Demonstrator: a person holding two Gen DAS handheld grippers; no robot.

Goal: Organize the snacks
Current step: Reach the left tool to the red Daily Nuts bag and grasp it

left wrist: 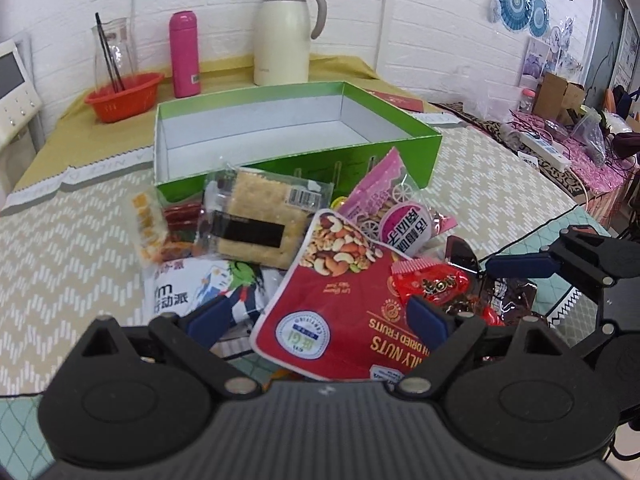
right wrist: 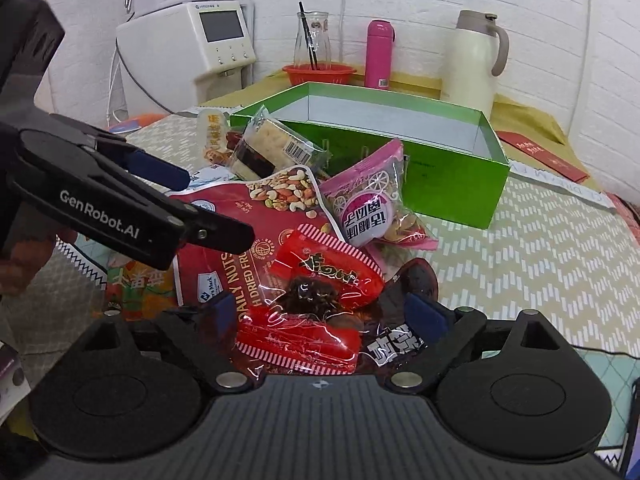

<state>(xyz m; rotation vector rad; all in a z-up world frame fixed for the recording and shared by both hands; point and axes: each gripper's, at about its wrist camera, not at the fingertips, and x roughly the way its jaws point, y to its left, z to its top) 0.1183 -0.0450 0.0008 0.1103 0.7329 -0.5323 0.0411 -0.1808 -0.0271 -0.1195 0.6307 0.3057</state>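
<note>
A pile of snack packets lies in front of an empty green box (left wrist: 416, 148) (right wrist: 452, 184). A big red Daily Nuts bag (left wrist: 340, 304) (right wrist: 224, 236) lies between the open fingers of my left gripper (left wrist: 320, 316). My right gripper (right wrist: 320, 312) is open over a red date packet (right wrist: 320, 276) (left wrist: 432, 280) and a dark packet (right wrist: 394, 344). A cracker pack (left wrist: 256, 216) (right wrist: 272, 148), a pink packet (left wrist: 396, 216) (right wrist: 368, 204) and a white packet (left wrist: 192, 284) lie around them. The left gripper also shows in the right wrist view (right wrist: 200, 208), open above the nuts bag.
Behind the box stand a cream thermos jug (left wrist: 284, 36) (right wrist: 472, 64), a pink bottle (left wrist: 184, 56) (right wrist: 378, 54), a glass carafe in an orange basket (left wrist: 124, 94) (right wrist: 318, 72). A white dispenser (right wrist: 192, 44) stands far left. The right gripper shows at the left wrist view's right edge (left wrist: 560, 260).
</note>
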